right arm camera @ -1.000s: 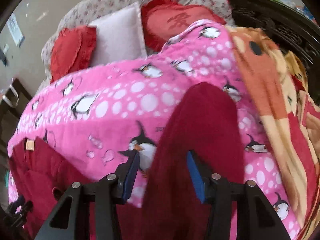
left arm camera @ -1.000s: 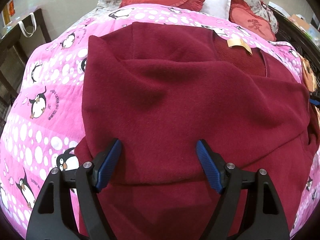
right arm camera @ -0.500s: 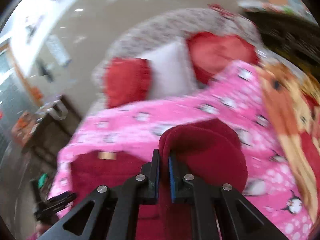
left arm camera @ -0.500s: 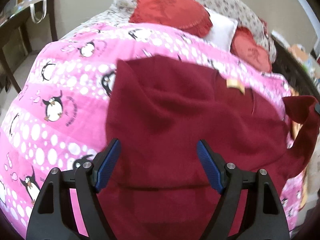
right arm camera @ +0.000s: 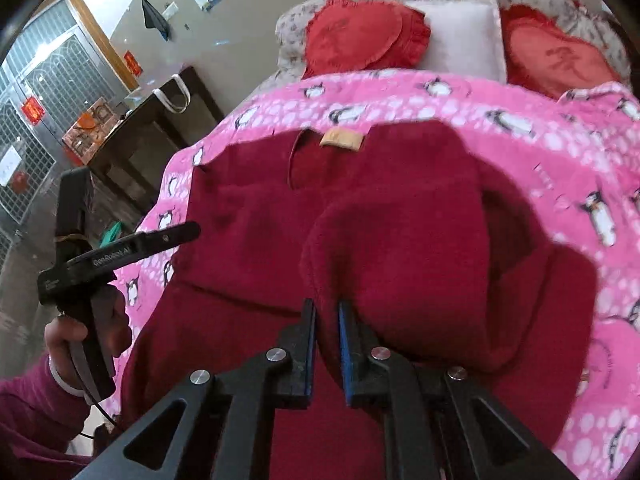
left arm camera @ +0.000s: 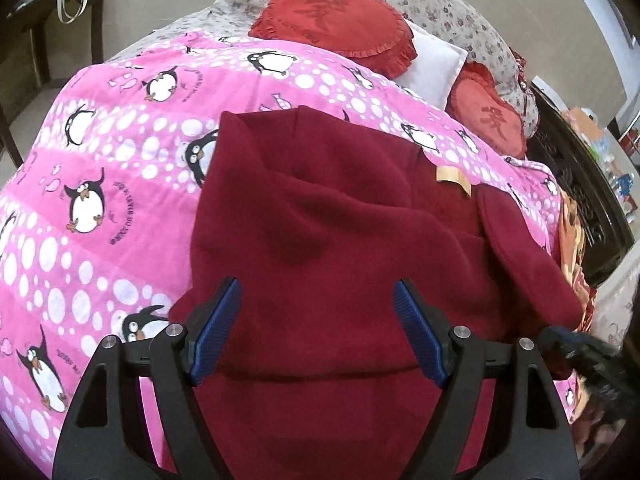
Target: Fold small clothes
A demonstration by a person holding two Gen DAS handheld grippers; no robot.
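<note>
A dark red fleece sweater (right arm camera: pixel 248 216) is spread across the middle of the bed, on a pink penguin-print blanket (left arm camera: pixel 100 152), its neckline and tan label (right arm camera: pixel 341 139) turned toward the head of the bed. One sleeve (right arm camera: pixel 400 248) is gathered into a thick rounded fold and is pinched near its cuff by the right hand-held gripper (right arm camera: pixel 326 344), whose blue-padded jaws are drawn almost together on the cloth. The left hand-held gripper (left arm camera: pixel 316 332) is held wide apart above the lower hem (left arm camera: pixel 320 376), and nothing is gripped by it. The fabric is judged to be soft, limp and fairly light, with a fuzzy pile that should be held by the pads without slipping; no stiffness can be expected, so any lifted part will sag and drag the layers below. It is best taken at seams, cuffs, hem corners or shoulders, where the cloth is doubled and a clean crease can be laid. Bulges and shallow wrinkles are seen over the body panel. At the head of the bed, two red frilled cushions (left arm camera: pixel 340 16) and a white pillow (left arm camera: pixel 436 64) are propped against a floral cover (left arm camera: pixel 440 0); a dark side table (right arm camera: pixel 160 120) stands beyond the bed's left edge.
</note>
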